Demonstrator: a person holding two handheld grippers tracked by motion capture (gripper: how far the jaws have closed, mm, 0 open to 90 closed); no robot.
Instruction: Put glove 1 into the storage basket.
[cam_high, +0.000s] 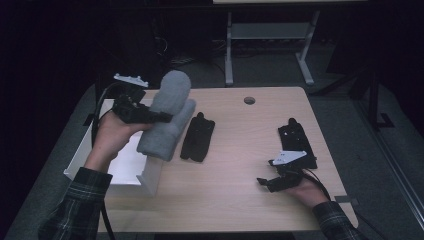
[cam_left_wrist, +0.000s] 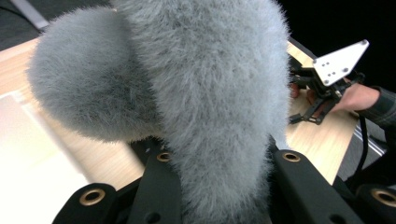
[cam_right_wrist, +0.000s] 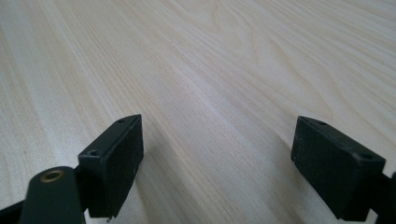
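Left gripper (cam_high: 162, 118) is clamped on the grey mitten (cam_high: 167, 116) mid-length, jaws squeezing the fur from both sides, so it hangs clear of the bench (cam_high: 240, 150) above the white box (cam_high: 132, 167), likely headed in or just out. Right gripper (cam_high: 265, 182) rests released on the bench, jaws wide with nothing between; black gloves (cam_high: 197, 136) lie just beside the mitten.

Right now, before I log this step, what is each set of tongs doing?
Left tongs: closed on the fluffy grey mitten, lifted off the table.
Right tongs: open, holding nothing, low over the wooden table.
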